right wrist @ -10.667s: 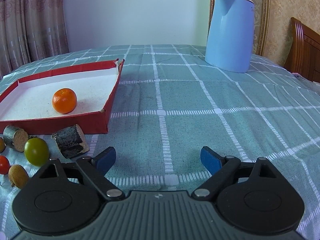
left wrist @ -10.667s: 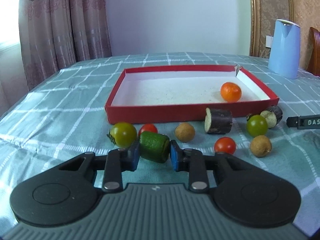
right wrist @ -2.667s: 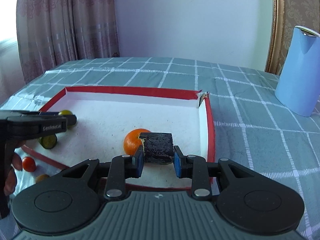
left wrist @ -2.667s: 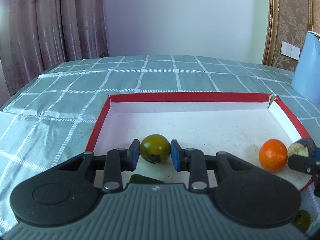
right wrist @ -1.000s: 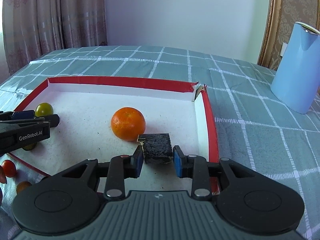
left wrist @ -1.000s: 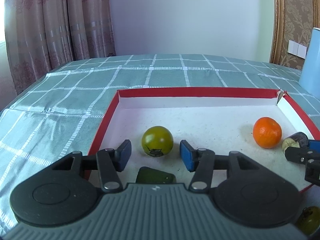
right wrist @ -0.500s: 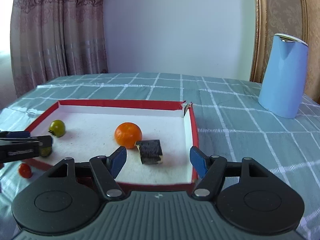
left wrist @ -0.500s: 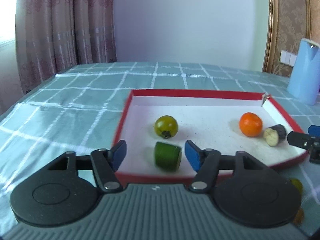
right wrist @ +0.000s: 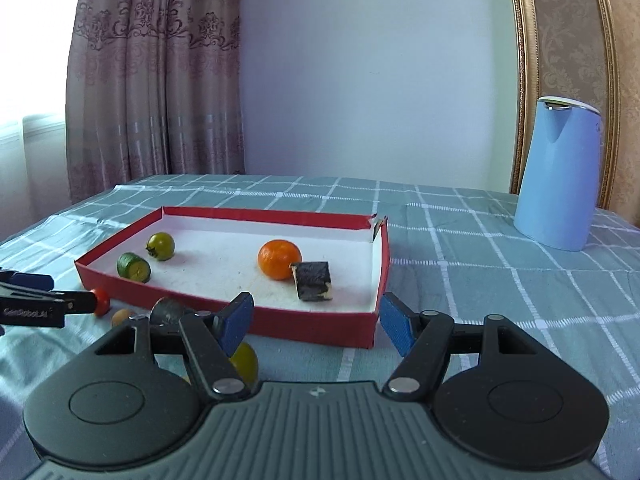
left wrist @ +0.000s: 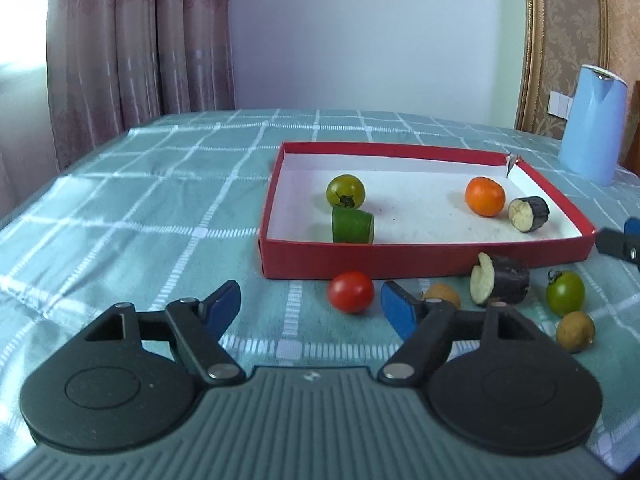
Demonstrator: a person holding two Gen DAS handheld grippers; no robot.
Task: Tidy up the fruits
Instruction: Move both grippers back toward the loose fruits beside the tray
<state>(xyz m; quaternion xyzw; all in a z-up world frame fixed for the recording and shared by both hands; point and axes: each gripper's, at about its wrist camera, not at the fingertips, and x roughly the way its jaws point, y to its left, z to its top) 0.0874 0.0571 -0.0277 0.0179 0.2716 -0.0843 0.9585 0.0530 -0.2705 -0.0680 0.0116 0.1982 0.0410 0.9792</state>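
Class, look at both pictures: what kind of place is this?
Probably a room in a home: long curtains by a window, a table under a checked tablecloth, and a blue kettle.

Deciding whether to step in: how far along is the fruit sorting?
Done: four pieces lie in the red box, the latest a dark chunk. In hand: nothing; left gripper is opening, empty; right gripper open. Left: red tomato and four more pieces outside.

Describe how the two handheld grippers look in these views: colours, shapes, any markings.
Both look alike: the left gripper and right gripper each have a ribbed grey body, two round black discs, black linkage arms with silver pivot pins, and blue pads on the fingertips. Seen side-on from the right wrist, the left one's black finger carries white lettering. No cables or sleeves show.
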